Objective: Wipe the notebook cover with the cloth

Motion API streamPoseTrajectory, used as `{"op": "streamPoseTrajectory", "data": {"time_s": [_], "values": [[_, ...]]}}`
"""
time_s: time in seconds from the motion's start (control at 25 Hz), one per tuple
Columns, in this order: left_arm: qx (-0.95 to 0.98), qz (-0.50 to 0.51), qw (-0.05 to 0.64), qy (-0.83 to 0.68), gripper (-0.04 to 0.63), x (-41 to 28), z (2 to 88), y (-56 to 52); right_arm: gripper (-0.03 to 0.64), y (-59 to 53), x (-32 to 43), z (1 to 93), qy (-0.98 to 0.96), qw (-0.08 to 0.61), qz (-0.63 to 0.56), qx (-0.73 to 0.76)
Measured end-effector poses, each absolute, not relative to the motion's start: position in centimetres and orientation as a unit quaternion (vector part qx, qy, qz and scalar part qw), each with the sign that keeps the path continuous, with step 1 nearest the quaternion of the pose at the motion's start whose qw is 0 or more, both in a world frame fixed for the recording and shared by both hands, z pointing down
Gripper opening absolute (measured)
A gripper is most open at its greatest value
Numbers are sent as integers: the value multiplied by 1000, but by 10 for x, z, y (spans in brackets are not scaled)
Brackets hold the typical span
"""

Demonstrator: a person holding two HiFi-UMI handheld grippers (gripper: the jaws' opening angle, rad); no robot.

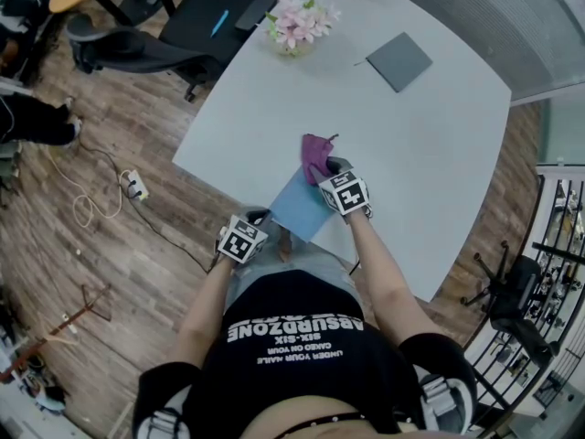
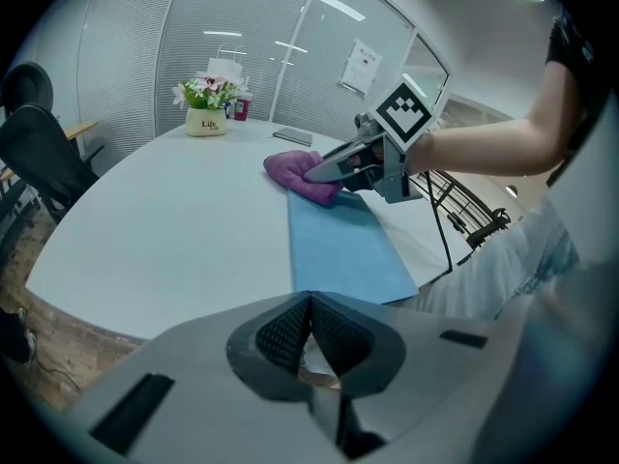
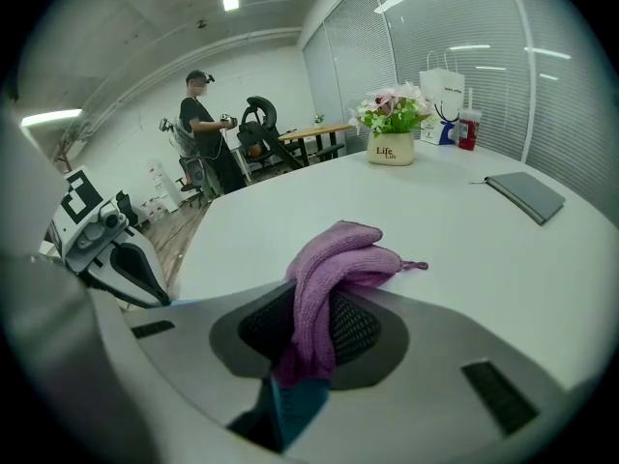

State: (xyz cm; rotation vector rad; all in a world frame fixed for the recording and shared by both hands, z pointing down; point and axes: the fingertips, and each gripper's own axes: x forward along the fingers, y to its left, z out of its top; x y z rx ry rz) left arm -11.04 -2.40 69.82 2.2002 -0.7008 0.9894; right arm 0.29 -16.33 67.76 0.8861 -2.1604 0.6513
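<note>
The left tool [image 1: 257, 218] has its jaws pressed together on nothing, at the desk's [image 1: 430, 144] near edge, just beside the blue notebook [image 1: 300, 207]. At the notebook's far end, the right tool [image 1: 327, 168] clamps the purple cloth [image 1: 315, 154].

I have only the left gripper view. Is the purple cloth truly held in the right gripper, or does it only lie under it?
Observer: Held. The right gripper view shows the cloth pinched between the jaws of the right gripper.
Operator: Where is my left gripper?
Observer: In the head view the left gripper hangs at the near edge of the table, beside the blue notebook.
Operator: Is anybody else present?
Observer: Yes, the right gripper view shows a person standing far beyond the table.
</note>
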Motion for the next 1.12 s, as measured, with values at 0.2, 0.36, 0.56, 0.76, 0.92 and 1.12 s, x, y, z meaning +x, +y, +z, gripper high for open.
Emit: {"op": "streamPoseTrajectory", "data": {"time_s": [0.2,0.36,0.56,0.76,0.92,1.12], "values": [[833,373,312,-265,17,-110,697,-25,89,-163,1,678,-832,362,241,345],[833,372,312,-265,17,-110,697,-25,87,-163,2,679,-835,347,245,348],[834,371,312,-263,17,-110,697,-25,87,-163,2,680,-836,340,248,353],[834,368,313,-266,17,-110,697,-25,87,-163,3,680,-837,337,249,353],[833,369,314,-268,17,-110,697,-25,87,-163,4,680,-837,332,253,354],[833,368,314,-269,17,-111,698,-26,87,-163,3,681,-837,332,252,355]]}}
